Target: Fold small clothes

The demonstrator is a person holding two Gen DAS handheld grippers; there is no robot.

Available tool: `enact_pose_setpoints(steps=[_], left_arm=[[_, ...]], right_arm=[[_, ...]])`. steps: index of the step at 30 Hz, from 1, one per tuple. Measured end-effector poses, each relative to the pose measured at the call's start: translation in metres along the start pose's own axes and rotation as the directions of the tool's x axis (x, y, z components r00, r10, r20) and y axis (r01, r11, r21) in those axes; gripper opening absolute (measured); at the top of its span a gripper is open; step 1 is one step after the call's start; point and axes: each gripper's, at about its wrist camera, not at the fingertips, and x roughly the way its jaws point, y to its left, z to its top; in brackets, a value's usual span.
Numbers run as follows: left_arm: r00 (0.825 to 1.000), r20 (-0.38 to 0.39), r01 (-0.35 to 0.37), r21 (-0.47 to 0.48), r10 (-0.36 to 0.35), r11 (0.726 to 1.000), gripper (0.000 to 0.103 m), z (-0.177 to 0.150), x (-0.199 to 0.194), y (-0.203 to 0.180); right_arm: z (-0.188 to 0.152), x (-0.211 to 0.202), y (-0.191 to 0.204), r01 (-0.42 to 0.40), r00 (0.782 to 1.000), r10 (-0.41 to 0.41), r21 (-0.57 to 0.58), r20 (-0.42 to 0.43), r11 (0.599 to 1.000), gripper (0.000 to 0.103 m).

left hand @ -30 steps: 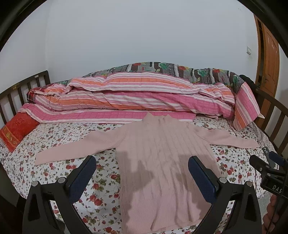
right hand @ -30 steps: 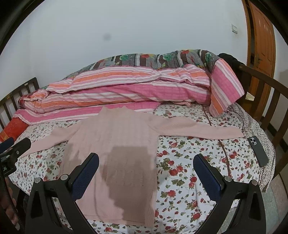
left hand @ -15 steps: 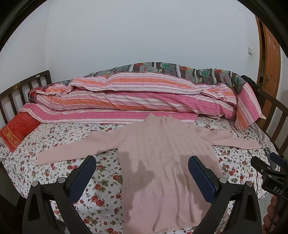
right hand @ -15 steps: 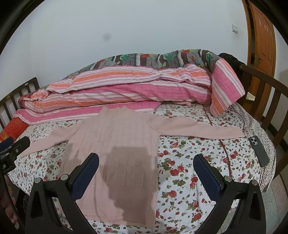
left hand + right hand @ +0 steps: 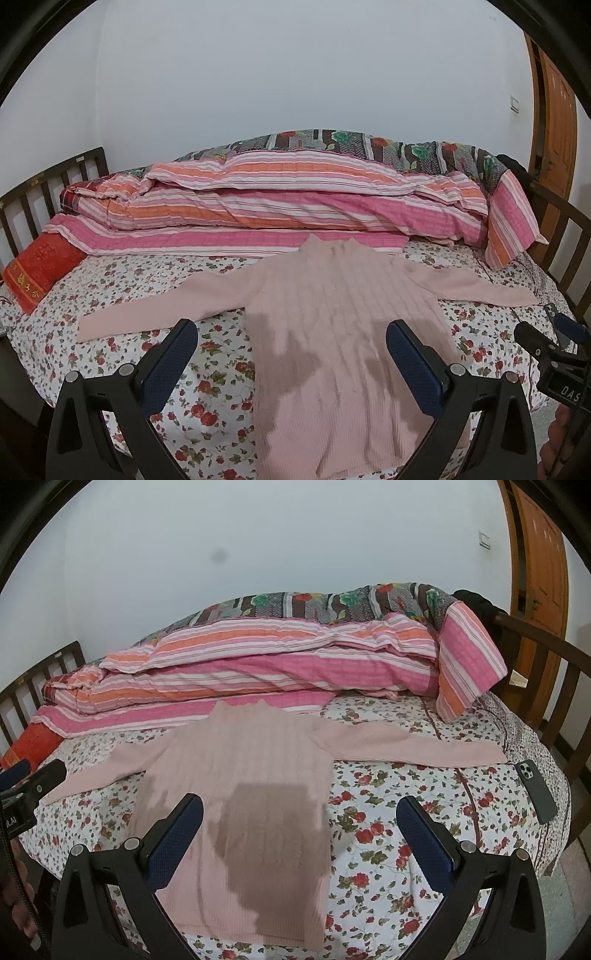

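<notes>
Pink knit, a sweater (image 5: 343, 332) is lying flat on the flowered bed (image 5: 147, 280), front down or up I cannot tell, sleeves stretched out to both sides, ready for folding. The left gripper (image 5: 291, 354) is hovering with its fingers (image 5: 170, 365) spread wide and empty, the sweater's body lying ahead between them. The right gripper (image 5: 299, 830) is hanging likewise released, its hem just ahead. A phone (image 5: 535, 790) is resting beyond the right finger, near the sleeve's cuff.

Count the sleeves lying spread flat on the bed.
2: the left sleeve stretches toward the red pillow; the right sleeve reaches toward the phone. None look hidden.
</notes>
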Motion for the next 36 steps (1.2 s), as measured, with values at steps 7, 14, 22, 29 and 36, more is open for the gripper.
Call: enact_pose_setpoints(steps=[7,14,22,29,36], left_arm=[[1.000,-0.001,-0.005,0.005,0.005,1.000,0.103,0.003,0.001,0.003],[1.000,-0.008,0.004,-0.002,-0.004,1.000,0.103,0.005,0.005,0.003],[1.000,-0.011,0.021,-0.006,-0.021,1.000,0.103,0.004,0.010,0.001],[0.999,0.000,0.037,-0.010,-0.037,0.999,0.103,0.002,0.015,0.003],[0.998,-0.007,0.063,-0.029,-0.063,0.998,0.103,0.000,0.028,0.013]], right_arm=[[-0.001,0.002,0.003,-0.006,1.000,0.006,-0.006,0.003,1.000,0.103],[-0.003,0.003,0.003,-0.010,1.000,0.010,-0.006,0.007,1.000,0.103],[-0.004,0.005,0.003,-0.007,1.000,0.007,-0.006,0.008,1.000,0.103],[-0.004,0.010,0.007,-0.005,1.000,0.005,-0.008,0.009,1.000,0.103],[-0.003,0.017,0.016,-0.004,1.000,0.004,-0.026,0.016,1.000,0.103]])
